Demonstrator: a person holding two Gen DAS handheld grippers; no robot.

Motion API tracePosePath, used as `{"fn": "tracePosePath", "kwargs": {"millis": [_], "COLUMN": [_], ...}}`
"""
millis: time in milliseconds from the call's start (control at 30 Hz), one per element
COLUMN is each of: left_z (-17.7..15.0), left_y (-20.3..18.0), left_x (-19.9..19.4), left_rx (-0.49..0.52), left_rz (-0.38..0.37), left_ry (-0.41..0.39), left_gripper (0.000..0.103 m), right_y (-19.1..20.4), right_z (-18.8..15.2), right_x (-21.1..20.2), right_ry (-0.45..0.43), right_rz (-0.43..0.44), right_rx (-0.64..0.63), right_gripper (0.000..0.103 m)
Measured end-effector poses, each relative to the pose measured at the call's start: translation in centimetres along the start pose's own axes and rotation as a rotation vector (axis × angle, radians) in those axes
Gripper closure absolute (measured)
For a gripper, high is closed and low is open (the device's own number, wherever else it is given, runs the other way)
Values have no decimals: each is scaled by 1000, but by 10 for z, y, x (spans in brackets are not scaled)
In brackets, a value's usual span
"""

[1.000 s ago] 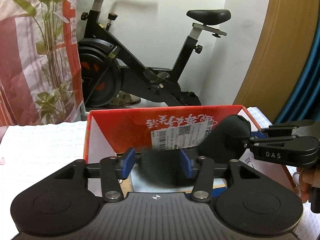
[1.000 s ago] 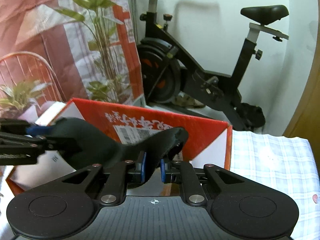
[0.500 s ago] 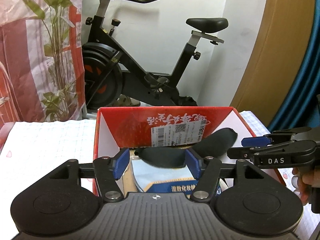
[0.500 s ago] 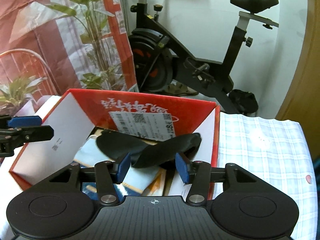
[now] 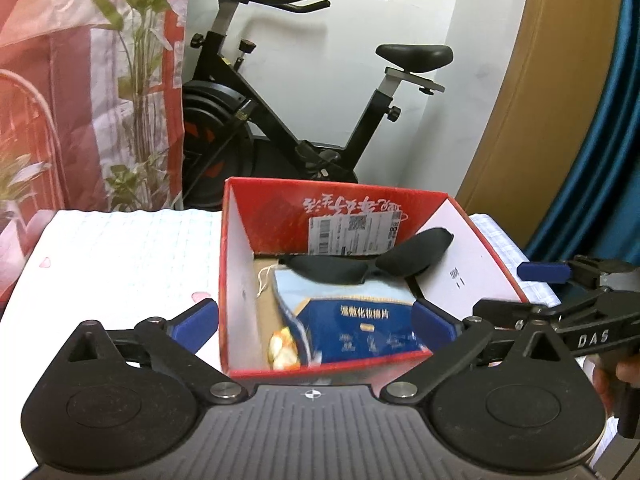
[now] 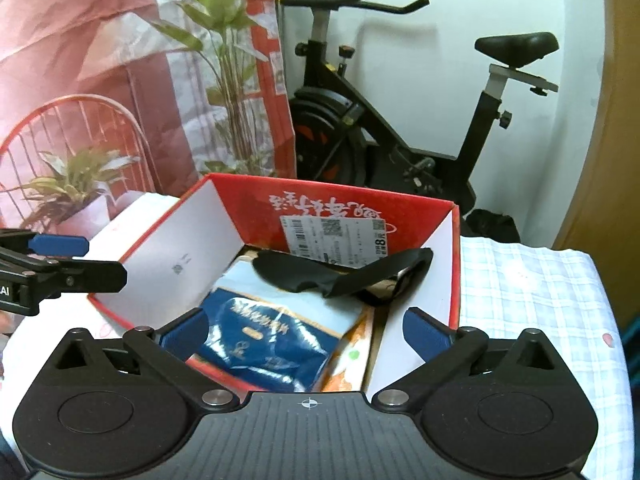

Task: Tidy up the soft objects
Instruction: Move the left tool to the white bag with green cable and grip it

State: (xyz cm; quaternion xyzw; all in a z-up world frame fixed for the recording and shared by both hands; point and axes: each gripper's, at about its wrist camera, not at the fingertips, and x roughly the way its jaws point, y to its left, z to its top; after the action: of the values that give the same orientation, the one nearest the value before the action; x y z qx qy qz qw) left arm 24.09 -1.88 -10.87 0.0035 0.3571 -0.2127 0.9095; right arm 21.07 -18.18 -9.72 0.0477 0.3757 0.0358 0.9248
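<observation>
The soft black padded eye mask lies inside the red open-topped cardboard box, draped over a blue-and-white soft packet toward the far wall, its long axis running across the box from side to side. The left gripper and right gripper have both just been opening; their jaws now stand spread to full width with nothing between the blue pads. The mask sits ahead of and below both sets of fingers, its raised right end resting against the box's right wall. The white checked cloth beside the box offers clear space on either side.
</observation>
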Motion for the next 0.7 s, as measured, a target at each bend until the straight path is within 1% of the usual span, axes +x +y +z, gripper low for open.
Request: {"fn": "tracePosePath", "kwargs": {"millis": [233,333,500,700], "left_z": [-25,-36,-48,-65], "left_y": [-1,-2,0,-2], "left_x": [-28,-37,-48,-58], "left_rx": [23,27,34,42], "left_rz": [39,54,81,101], "left_ry": [-18,-27,-30,-32], "left_gripper": [0,0,0,0], "right_y": [14,17,28,37], "right_z": [-18,-26,-41,-61], "right_x": [-28,-37,-51,-63], "right_ry": [-62,-89,-119,-141], "right_rz": [-21,-14,-21,-12], "right_rx": [12,16,0,19], "right_gripper": [0,0,0,0]}}
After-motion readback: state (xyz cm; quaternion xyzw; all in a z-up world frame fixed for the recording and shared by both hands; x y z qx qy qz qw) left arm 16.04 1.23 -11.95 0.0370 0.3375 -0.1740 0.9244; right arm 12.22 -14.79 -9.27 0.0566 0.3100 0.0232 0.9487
